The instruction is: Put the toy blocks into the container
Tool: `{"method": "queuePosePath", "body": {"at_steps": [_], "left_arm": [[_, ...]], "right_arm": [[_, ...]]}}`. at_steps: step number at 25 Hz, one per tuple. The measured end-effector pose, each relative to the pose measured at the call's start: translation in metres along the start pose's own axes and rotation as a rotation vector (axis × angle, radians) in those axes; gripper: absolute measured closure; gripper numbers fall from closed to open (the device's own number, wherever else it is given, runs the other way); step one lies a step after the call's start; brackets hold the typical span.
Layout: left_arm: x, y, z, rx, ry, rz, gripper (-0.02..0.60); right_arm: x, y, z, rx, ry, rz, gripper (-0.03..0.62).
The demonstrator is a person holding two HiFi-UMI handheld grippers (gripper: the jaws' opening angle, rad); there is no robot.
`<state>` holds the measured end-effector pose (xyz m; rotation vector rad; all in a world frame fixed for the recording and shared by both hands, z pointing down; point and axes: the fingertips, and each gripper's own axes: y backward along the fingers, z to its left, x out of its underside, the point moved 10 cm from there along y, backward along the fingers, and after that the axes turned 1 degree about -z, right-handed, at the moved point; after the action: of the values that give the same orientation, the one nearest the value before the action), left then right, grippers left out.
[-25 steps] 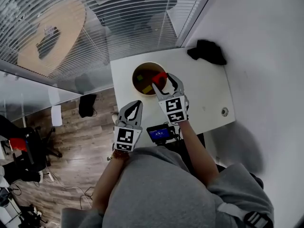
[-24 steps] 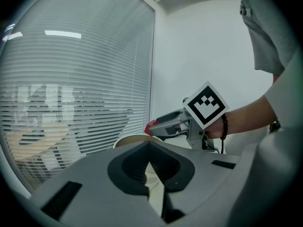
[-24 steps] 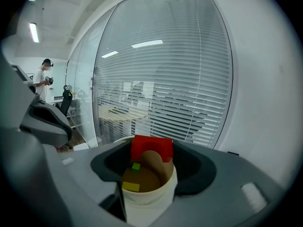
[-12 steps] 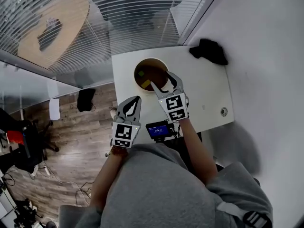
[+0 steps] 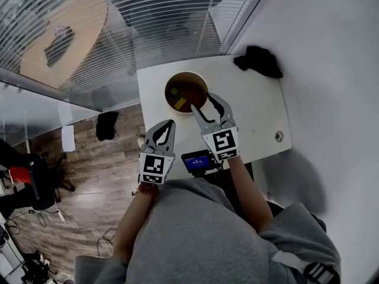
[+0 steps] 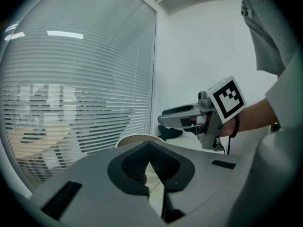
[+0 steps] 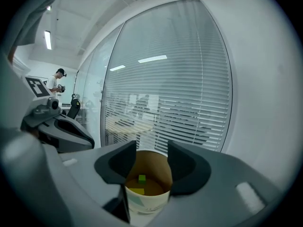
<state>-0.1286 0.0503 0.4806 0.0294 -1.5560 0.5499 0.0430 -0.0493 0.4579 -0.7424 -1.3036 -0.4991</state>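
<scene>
A round paper container (image 5: 185, 92) stands on the white table (image 5: 257, 114) near its back left corner. A yellow block (image 5: 180, 103) and a green block (image 5: 174, 91) lie inside; both also show in the right gripper view, green block (image 7: 141, 178) above yellow block (image 7: 137, 191). My right gripper (image 5: 203, 102) hovers at the container's near right rim, its jaws closing with nothing between them; the container (image 7: 147, 193) sits just ahead of them. My left gripper (image 5: 166, 126) hangs off the table's front left edge, shut and empty.
A black bundle (image 5: 257, 61) lies at the table's back right corner. A small device with a blue screen (image 5: 198, 161) sits at the front edge, a small round fitting (image 5: 279, 136) at the right. Glass with blinds runs behind the table, a white wall on the right.
A second ago my right gripper held a red block over the container; the jaws have let it go and drawn back slightly toward me. The left gripper has barely moved.
</scene>
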Motion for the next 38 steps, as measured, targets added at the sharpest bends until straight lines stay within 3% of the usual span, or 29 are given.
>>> {"method": "queuePosePath", "body": {"at_steps": [8,14,38], "left_arm": [[-0.002,0.002,-0.002,-0.008,-0.007,-0.012,0.574],[-0.001,0.001,-0.002,-0.007,-0.006,-0.007,0.574],[0.002,0.004,-0.01,0.025,-0.02,-0.004,0.574]], "right_arm": [[-0.001,0.015,0.01,0.074,0.022,-0.036,0.497],[0.005,0.019,0.02,0.055,0.063,-0.012,0.555],[0.015,0.035,0.029,0.076,0.074,0.009,0.565]]}}
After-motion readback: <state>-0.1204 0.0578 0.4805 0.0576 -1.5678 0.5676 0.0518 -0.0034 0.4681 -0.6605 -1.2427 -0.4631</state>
